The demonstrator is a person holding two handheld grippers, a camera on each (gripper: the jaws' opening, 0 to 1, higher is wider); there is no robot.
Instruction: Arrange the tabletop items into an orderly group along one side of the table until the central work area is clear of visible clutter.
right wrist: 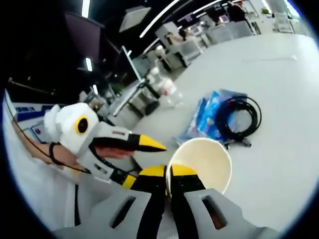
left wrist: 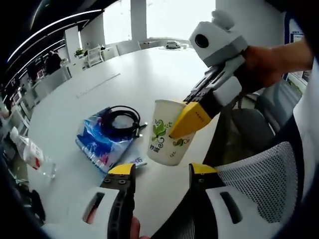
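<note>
Right gripper (right wrist: pixel 168 175), jaws pinched on the rim of the paper cup (left wrist: pixel 167 132) above the table (left wrist: pixel 149 74) edge; left gripper (left wrist: pixel 162 172) open, empty; set it upright beside the blue packet (left wrist: pixel 99 142), grip light.

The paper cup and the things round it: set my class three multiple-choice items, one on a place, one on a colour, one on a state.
1. Where does the black cable lie?
A. on the blue packet
B. inside the cup
C. on a chair

2. What colour are the tips of the left gripper?
A. red
B. yellow
C. green

3. What is the right gripper doing?
A. hanging open over the table
B. clamping the cable
C. gripping the cup's rim

Key: 1 A, the coil rests on the packet; 2 B, both tips are yellow; 3 C, its jaws close on the rim, one inside, one outside.
</note>
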